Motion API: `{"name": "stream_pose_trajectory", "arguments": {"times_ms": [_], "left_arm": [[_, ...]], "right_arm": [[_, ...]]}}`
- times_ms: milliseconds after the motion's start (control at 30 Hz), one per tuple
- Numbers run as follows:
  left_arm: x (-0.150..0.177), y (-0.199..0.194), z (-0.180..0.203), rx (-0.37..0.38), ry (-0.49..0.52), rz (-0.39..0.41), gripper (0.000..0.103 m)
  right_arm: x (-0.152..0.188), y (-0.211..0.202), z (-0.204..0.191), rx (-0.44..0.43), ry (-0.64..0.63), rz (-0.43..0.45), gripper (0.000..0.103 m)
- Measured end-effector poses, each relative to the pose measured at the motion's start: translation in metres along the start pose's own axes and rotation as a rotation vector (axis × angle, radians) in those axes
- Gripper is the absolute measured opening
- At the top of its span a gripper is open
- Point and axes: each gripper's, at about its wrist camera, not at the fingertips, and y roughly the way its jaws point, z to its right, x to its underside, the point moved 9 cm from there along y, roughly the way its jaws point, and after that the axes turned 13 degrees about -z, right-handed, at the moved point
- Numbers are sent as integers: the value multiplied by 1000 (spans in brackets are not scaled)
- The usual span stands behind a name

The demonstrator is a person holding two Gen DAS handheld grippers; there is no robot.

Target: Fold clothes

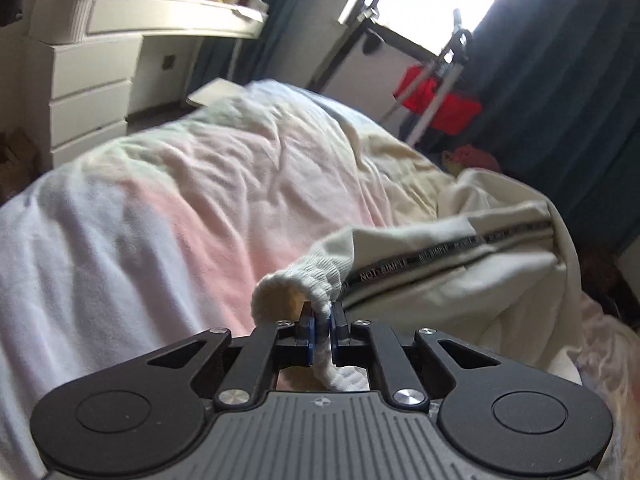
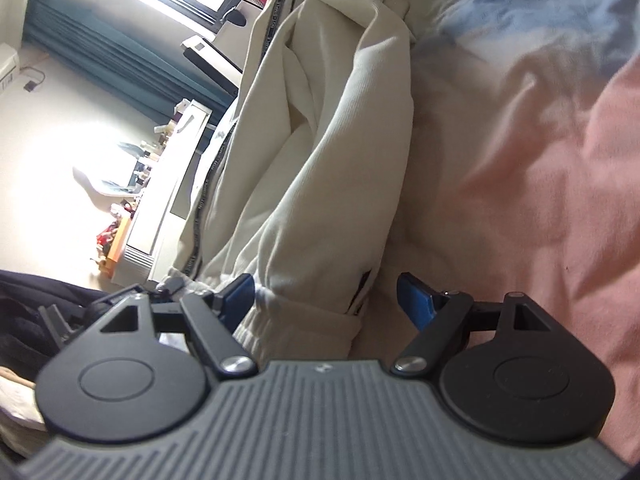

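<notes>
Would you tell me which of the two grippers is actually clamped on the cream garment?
The left gripper: shut on the garment's ribbed cuff. The right gripper stands open around the hem.

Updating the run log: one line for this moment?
left tool: shut on cuff | right tool: open around garment | bed: garment unfolded

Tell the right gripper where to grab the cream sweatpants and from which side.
Grip the ribbed band at the near end of the cream sweatpants, coming straight in along the bed. That thick gathered edge already lies between the open jaws of the right gripper. The left gripper is shut on the ribbed cuff, so both ends would be held.
</notes>
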Motion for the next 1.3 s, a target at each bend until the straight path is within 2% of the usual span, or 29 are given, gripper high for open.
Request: {"name": "stream_pose_trajectory", "arguments": {"times_ms": [33,167,233,300,333,500,633,667,700,900,1000,1067,1200,1300], "left_arm": [[3,1,-2,3,7,-26,11],[7,-6,-5,-38,58,-54,31],[8,-10,-6,-59,85,-67,45],[10,-14,-8,-81,111,-79,76],[11,-16,-8,-92,124,-86,81],[7,-16,-10,-121,164,-91,83],[-10,8,-8,-90,151,-73,83],[-14,18,-4,-70,169,-82,77],[-17,28,0,-49,190,-91,65],[-23,44,17,-27,278,-20,26],[-25,39,20,11,272,15,20],[-27,36,22,34,283,28,19],[-34,29,22,60,259,40,19],[-79,21,15,11,260,79,18]], "right_arm": [[1,1,2,-9,15,-8,81],[4,6,9,-48,70,-35,80],[4,8,11,-66,91,-39,80],[4,7,9,-65,81,-42,76],[3,5,8,-60,74,-39,72],[-5,-10,8,-42,79,-4,72],[0,7,17,-109,161,-61,73],[1,14,18,-133,174,-79,73],[2,20,18,-149,175,-91,73],[-2,45,9,-144,71,-131,71],[-1,49,4,-107,17,-134,55],[0,45,3,-129,40,-122,39],[1,28,-7,-194,75,-69,31],[14,21,-29,-220,93,-47,28]]}}
